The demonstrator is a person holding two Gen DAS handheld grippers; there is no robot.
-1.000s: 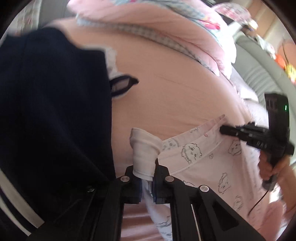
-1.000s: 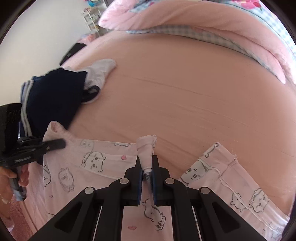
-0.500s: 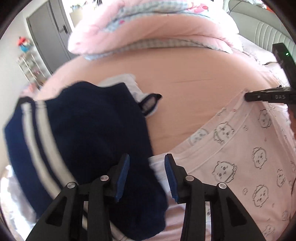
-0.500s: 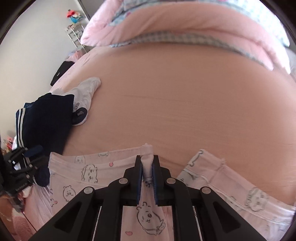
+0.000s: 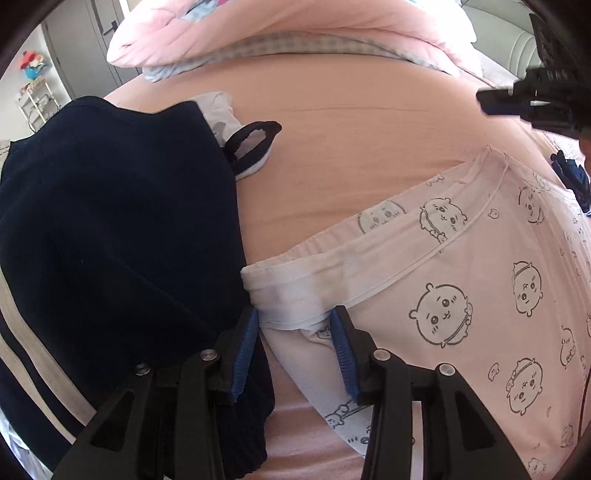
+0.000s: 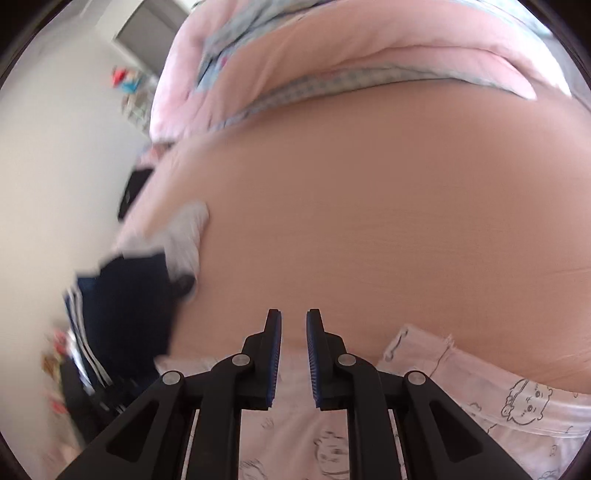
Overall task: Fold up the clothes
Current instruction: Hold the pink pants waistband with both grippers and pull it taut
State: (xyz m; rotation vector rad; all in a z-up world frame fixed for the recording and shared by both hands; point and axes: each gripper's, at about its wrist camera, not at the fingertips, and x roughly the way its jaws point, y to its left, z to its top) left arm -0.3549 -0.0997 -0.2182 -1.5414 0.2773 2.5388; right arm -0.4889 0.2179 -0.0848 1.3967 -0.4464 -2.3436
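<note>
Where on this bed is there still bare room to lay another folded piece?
The widest bare patch is the pink sheet between the rolled quilt behind, the navy garment to the left and the cartoon-print pyjamas in front. The near left corner is crowded: navy garment, white-and-navy piece and pyjama edge meet there.

We are in a home bedroom. We see a bed [image 5: 351, 122] with a pink sheet, a quilt [image 5: 295, 33] heaped at its far edge.
</note>
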